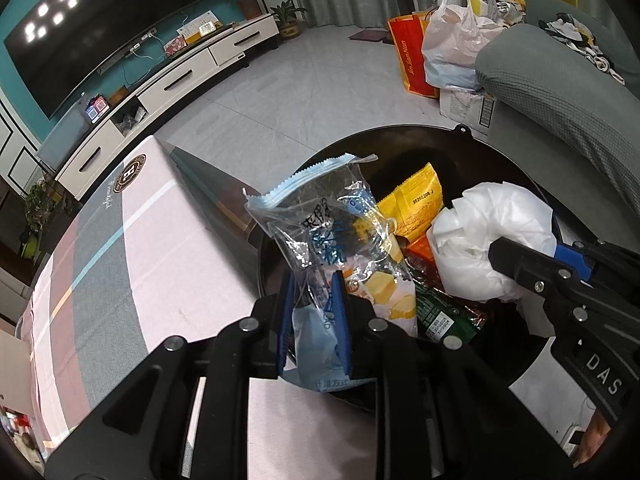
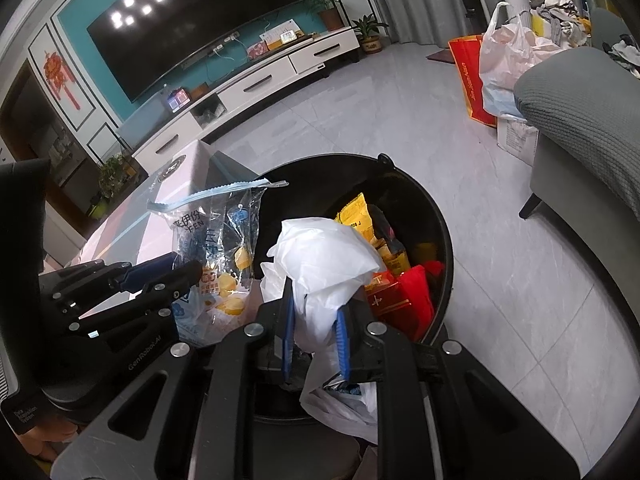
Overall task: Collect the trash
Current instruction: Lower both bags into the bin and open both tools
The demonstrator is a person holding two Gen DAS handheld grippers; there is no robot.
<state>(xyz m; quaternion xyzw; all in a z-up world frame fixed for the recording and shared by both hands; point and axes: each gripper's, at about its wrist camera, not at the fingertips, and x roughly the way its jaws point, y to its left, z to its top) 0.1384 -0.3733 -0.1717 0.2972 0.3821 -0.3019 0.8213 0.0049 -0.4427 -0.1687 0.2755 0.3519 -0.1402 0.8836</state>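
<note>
Bin [image 1: 460,132] floor hidden | left hand-held gripper [image 1: 314,292] clamps snack bag [image 1: 320,216]; right hand-held gripper [image 2: 314,316] clamps white bag [image 2: 324,256]

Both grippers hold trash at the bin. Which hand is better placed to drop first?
Right. The right gripper holds the white bag directly over the open bin. The left gripper holds its clear wrapper at the bin's edge beside the table, so it might spill.
</note>
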